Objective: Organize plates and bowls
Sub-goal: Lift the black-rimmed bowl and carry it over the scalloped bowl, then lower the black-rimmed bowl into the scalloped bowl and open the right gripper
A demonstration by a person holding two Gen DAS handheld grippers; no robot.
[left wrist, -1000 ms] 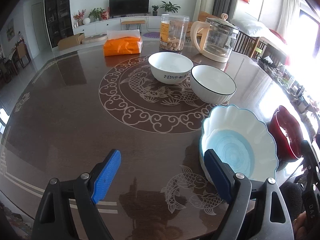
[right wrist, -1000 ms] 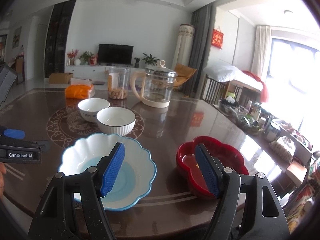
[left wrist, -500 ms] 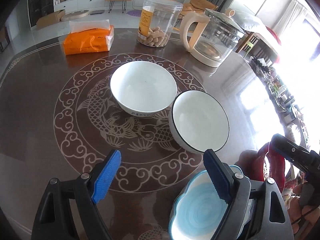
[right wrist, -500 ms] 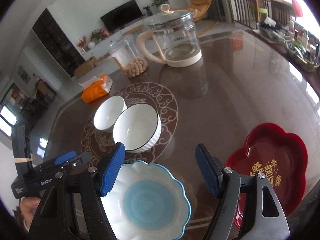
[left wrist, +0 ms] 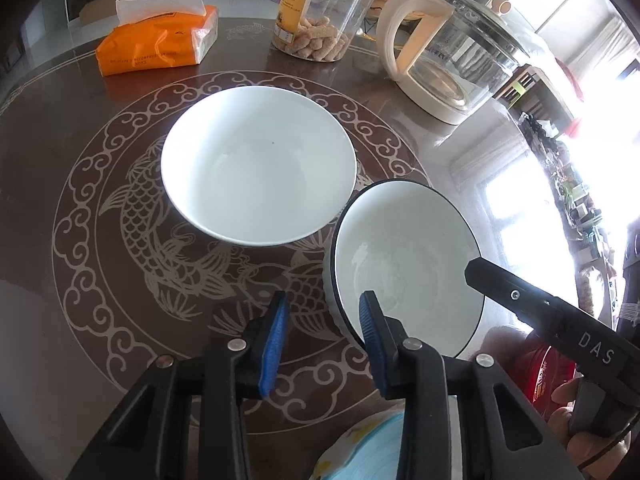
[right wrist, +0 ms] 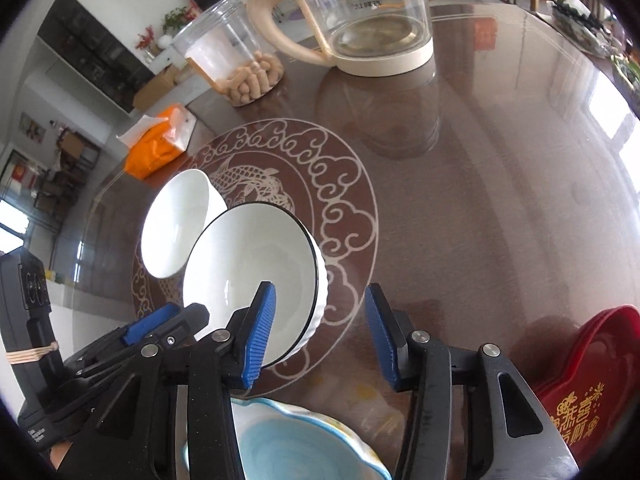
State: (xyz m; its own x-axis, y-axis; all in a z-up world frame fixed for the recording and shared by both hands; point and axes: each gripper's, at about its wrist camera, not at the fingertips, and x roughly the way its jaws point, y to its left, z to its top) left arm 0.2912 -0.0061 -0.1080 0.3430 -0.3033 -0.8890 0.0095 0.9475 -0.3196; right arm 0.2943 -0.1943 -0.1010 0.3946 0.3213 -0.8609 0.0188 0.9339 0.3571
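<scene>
i'm closing both hand-held grippers around the black-rimmed bowl (left wrist: 404, 268) on the bench (left wrist: 80, 280): left hand-held gripper (left wrist: 322, 338) and right hand-held gripper (right wrist: 320, 336) are each straddling its rim, jaws narrowing but not yet pinching. nothing is stacked so far; the white bowl (left wrist: 258, 164), blue plate (right wrist: 288, 448) and red plate (right wrist: 592, 376) are waiting.

Both wrist cameras look steeply down, close over the table (left wrist: 60, 280), sharing the black-rimmed bowl (left wrist: 404, 264).
</scene>
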